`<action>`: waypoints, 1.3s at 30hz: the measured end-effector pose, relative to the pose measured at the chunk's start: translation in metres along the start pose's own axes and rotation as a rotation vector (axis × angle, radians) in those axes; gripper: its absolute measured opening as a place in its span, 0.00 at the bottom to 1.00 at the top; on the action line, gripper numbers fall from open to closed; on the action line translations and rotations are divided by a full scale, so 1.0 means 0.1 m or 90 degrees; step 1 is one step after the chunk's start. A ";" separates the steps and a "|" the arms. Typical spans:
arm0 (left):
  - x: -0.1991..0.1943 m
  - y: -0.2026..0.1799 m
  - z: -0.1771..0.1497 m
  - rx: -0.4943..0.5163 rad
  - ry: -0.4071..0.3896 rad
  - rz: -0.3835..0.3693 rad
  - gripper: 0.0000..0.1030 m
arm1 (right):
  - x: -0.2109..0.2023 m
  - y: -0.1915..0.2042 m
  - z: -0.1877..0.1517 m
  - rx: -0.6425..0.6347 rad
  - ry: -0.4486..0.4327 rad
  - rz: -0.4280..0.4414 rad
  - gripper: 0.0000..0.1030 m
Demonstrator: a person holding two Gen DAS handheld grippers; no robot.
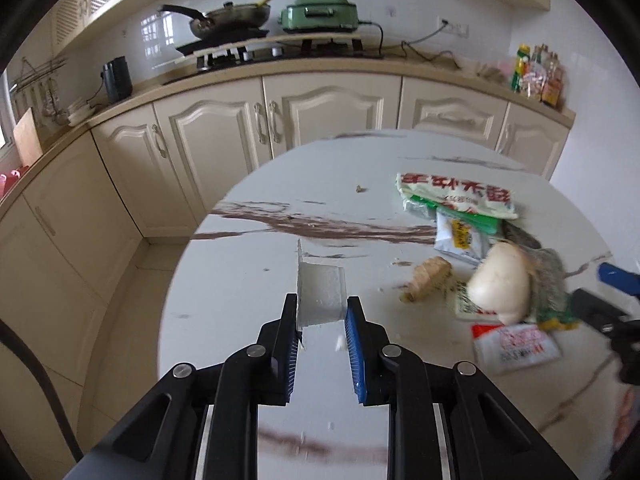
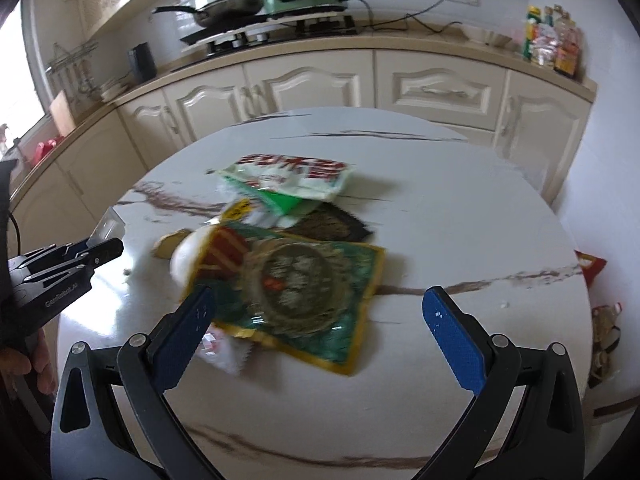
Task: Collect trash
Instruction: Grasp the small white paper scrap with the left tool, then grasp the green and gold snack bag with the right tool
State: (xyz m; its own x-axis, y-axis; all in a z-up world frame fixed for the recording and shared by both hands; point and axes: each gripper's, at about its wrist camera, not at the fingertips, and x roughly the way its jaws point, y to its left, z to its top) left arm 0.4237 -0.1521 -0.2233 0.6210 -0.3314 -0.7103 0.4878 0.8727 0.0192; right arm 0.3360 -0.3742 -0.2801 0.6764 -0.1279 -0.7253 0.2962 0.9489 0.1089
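A small white plastic cup point(image 1: 322, 292) lies on its side on the round marble table point(image 1: 240, 280), and my left gripper point(image 1: 320, 306) is shut on it, a blue pad against each side. To the right sits a trash pile: a white-and-green snack bag point(image 1: 456, 196), a yellow-marked sachet point(image 1: 460, 236), a ginger piece point(image 1: 428, 280), a white bun-like lump point(image 1: 500, 284) and a red-and-white sachet point(image 1: 516, 344). My right gripper point(image 2: 318, 296) is wide open just above a green gold-edged wrapper point(image 2: 304, 292), holding nothing. The left gripper point(image 2: 100, 250) shows at the left edge.
Cream kitchen cabinets point(image 1: 328, 108) curve behind the table, with a pan point(image 1: 232, 18), a green cooker point(image 1: 320, 12) and bottles point(image 1: 540, 76) on the counter. A dark wrapper point(image 2: 332, 224) lies in the pile. Bags point(image 2: 604, 332) lie beyond the table's right edge. A hand point(image 2: 24, 364) holds the left gripper.
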 end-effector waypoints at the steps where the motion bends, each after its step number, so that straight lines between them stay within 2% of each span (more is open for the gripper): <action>1: -0.09 0.00 -0.04 -0.001 -0.004 0.001 0.18 | 0.01 0.06 -0.01 -0.006 0.003 0.004 1.00; 5: -0.37 0.04 -0.16 -0.014 -0.021 0.000 0.18 | 0.09 0.34 -0.03 -0.044 0.018 0.020 1.00; 8: -0.55 0.05 -0.24 -0.016 -0.026 -0.002 0.18 | 0.23 0.50 -0.04 -0.079 0.036 -0.004 1.00; 11: -0.69 0.02 -0.34 -0.016 -0.027 -0.010 0.18 | 0.29 0.47 -0.05 -0.072 0.037 -0.004 0.98; 13: -0.77 0.02 -0.39 -0.018 -0.029 -0.014 0.18 | 0.30 0.34 -0.05 -0.042 0.040 0.016 0.82; 16: -0.87 0.03 -0.43 -0.023 -0.029 -0.020 0.18 | 0.28 0.24 -0.06 -0.032 0.031 0.030 0.72; 17: -0.89 0.04 -0.44 -0.024 -0.029 -0.021 0.18 | 0.27 0.21 -0.07 -0.029 0.028 0.035 0.60; 18: -0.92 0.04 -0.46 -0.024 -0.028 -0.023 0.18 | 0.24 0.19 -0.07 -0.030 0.021 0.041 0.44; 20: -0.97 0.03 -0.48 -0.024 -0.026 -0.026 0.18 | 0.24 0.19 -0.07 -0.037 0.026 0.034 0.36; 23: -1.03 0.04 -0.49 -0.024 -0.023 -0.032 0.18 | 0.25 0.17 -0.07 -0.040 0.030 0.034 0.32; 25: -1.09 0.05 -0.51 -0.025 -0.022 -0.034 0.18 | 0.23 0.16 -0.08 -0.043 0.025 0.026 0.19; 26: -1.11 0.05 -0.52 -0.026 -0.021 -0.035 0.18 | 0.23 0.13 -0.08 -0.036 0.026 0.047 0.03; 28: -1.17 0.06 -0.53 -0.026 -0.020 -0.038 0.18 | 0.27 0.13 -0.11 -0.044 0.043 0.034 0.01; 35: -1.38 0.01 -0.58 -0.025 -0.022 -0.051 0.18 | 0.07 0.17 -0.14 -0.048 0.019 0.056 0.01; 39: -1.53 -0.03 -0.63 -0.021 -0.027 -0.054 0.18 | -0.12 0.11 -0.10 -0.040 -0.001 0.050 0.01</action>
State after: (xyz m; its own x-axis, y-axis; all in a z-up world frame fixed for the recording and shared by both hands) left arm 0.2884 -0.0813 -0.1589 0.6038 -0.4195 -0.6779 0.5201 0.8517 -0.0637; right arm 0.3245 -0.3592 -0.2775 0.6972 -0.0522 -0.7150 0.1986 0.9724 0.1226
